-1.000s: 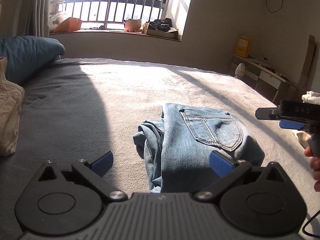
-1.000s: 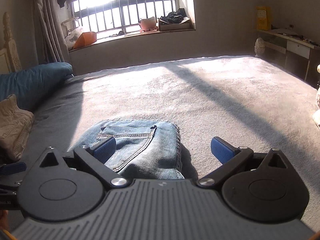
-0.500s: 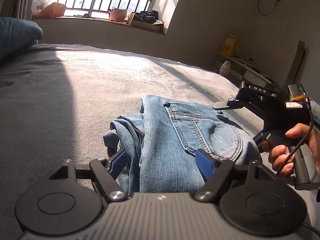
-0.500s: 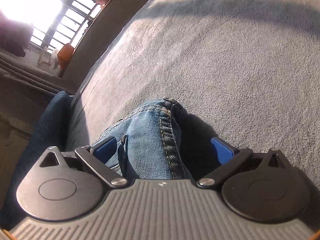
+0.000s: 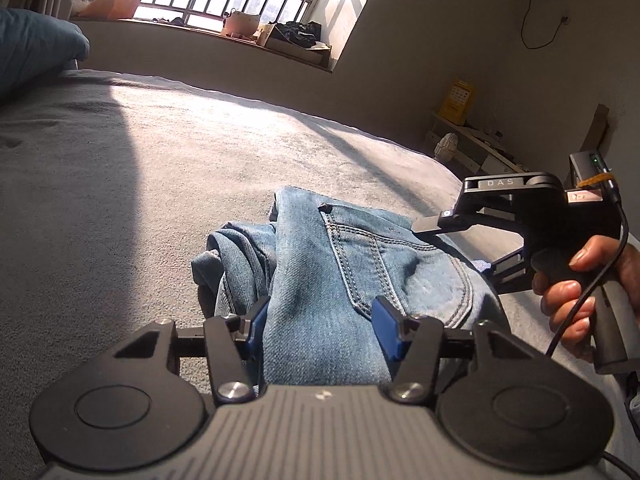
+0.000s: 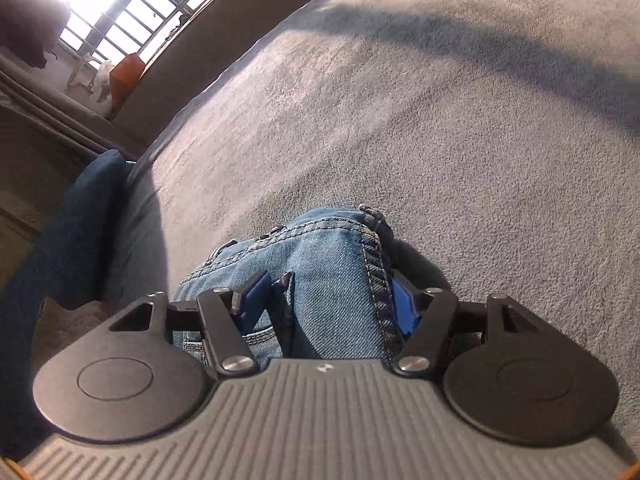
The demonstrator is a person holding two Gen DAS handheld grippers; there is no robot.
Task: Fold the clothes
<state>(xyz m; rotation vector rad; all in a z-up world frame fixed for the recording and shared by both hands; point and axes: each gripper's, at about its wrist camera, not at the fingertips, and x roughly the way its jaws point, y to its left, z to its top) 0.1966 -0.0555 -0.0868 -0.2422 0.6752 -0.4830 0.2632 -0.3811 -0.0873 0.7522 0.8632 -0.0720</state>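
Folded blue jeans point(image 5: 340, 264) lie on the grey bed cover point(image 5: 160, 160), back pocket up. My left gripper point(image 5: 320, 330) straddles their near end. Its jaws are closing, and both blue pads touch the denim bunched between them. In the right wrist view my right gripper point(image 6: 328, 306) grips the jeans point(image 6: 332, 248) at their seamed side edge. Its jaws are closing too, with a hump of denim pressed between the pads. The left wrist view shows that right gripper point(image 5: 456, 246) at the jeans' right side, held by a hand point(image 5: 568, 300).
A blue pillow point(image 5: 32, 48) lies at the bed's far left, with a beige cloth point(image 6: 68, 320) near it. A window sill point(image 5: 240, 28) holds bags and a box. A low desk point(image 5: 472, 140) stands along the right wall. Bed cover point(image 6: 480, 140) stretches beyond the jeans.
Both grippers came down onto the jeans and narrowed from wide open until their pads met the denim. The right one rolled and tilted downward at the jeans' right edge.
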